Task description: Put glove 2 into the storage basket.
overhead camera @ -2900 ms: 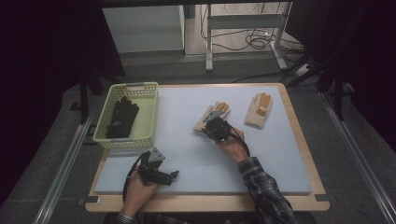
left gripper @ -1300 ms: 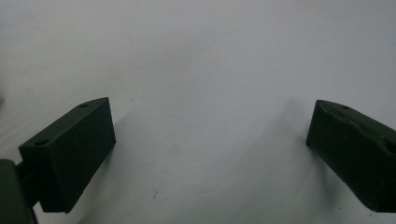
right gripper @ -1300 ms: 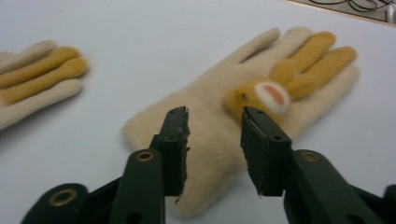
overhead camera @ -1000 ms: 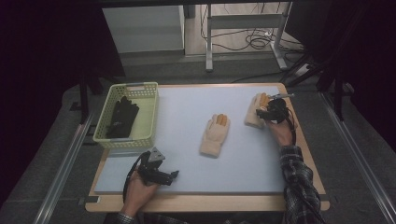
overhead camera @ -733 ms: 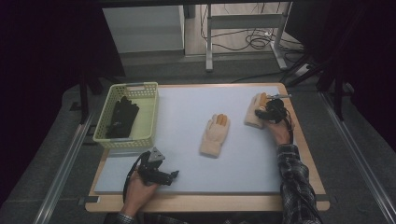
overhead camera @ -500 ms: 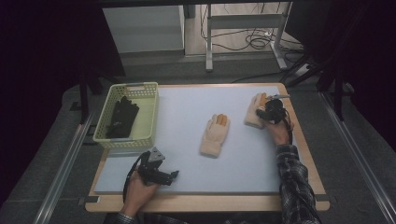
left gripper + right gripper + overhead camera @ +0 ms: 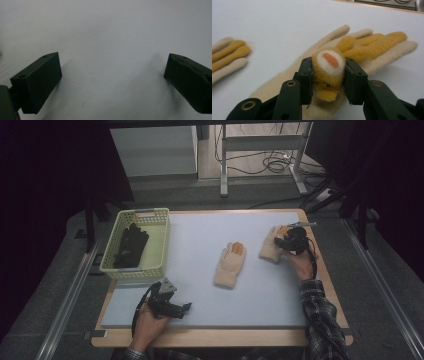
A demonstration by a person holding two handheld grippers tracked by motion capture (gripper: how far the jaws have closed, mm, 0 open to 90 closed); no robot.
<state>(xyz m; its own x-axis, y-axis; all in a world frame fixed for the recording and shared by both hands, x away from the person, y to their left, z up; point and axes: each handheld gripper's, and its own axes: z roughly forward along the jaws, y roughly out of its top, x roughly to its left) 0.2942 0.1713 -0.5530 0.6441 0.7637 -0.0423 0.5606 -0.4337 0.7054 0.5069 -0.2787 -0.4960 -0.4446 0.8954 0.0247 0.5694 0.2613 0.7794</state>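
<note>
Two cream gloves with orange fingers lie on the pale mat (image 7: 200, 240). One glove (image 7: 229, 265) lies at the middle, also at the left of the right gripper view (image 7: 227, 52). On the other glove (image 7: 269, 249) (image 7: 374, 50), at the far right, my right gripper (image 7: 286, 242) (image 7: 328, 75) is shut. Its jaws have just been closing and now pinch a bunched orange and white patch of that glove. By the mat's near left edge my left gripper (image 7: 184, 309) (image 7: 112, 77) lies open with only bare mat between its jaws.
A pale green basket (image 7: 107, 265) with black gloves (image 7: 129, 245) in it stands at the mat's left edge. The wooden table rim (image 7: 325, 270) runs close behind the right hand. Metal frame legs and cables lie on the floor beyond the table.
The right gripper left the middle glove, reached the far right glove and closed on its patch, then rose a little. The left gripper has stayed put.
</note>
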